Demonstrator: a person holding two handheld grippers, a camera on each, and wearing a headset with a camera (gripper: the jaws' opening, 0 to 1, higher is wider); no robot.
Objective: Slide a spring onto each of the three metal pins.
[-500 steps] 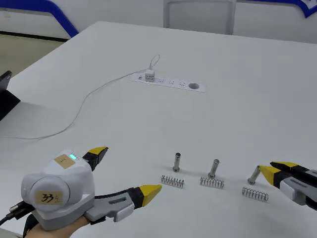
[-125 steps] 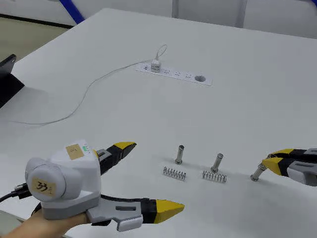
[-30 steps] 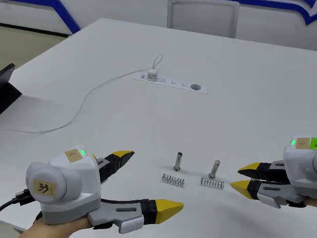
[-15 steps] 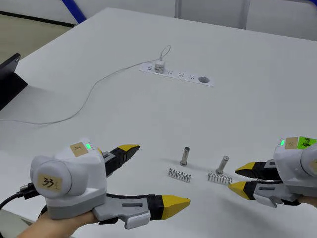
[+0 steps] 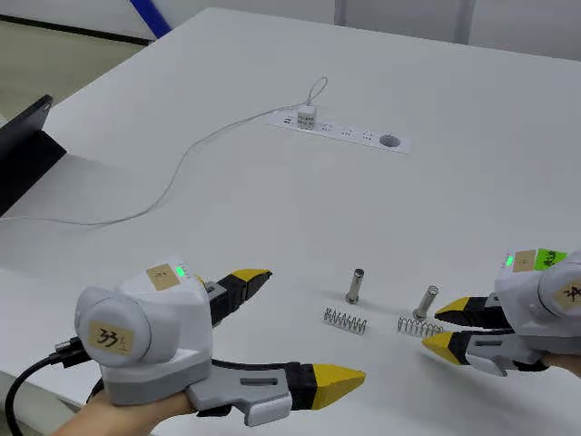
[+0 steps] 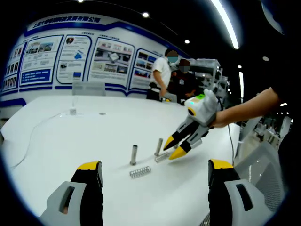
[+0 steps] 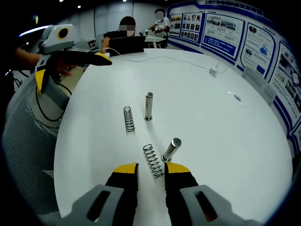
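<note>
Low in the head view, right of centre, an upright pin (image 5: pixel 354 285) and a leaning pin (image 5: pixel 425 302) stand bare on the white table (image 5: pixel 272 209). The first spring (image 5: pixel 345 320) lies just below the upright one, the second spring (image 5: pixel 413 327) just below the leaning one. At the right edge the right gripper (image 5: pixel 443 328) points at the second spring's end, jaws a narrow gap apart, holding nothing. At lower left the left gripper (image 5: pixel 310 323) hovers, jaws spread wide. A power strip (image 5: pixel 349 136) lies near the top.

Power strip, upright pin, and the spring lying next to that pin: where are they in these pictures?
power strip (image 5: pixel 349 134): head view, middle of its white body.
upright pin (image 7: pixel 148 106): right gripper view, mid shaft.
spring (image 7: pixel 128 118): right gripper view, middle coils.
</note>
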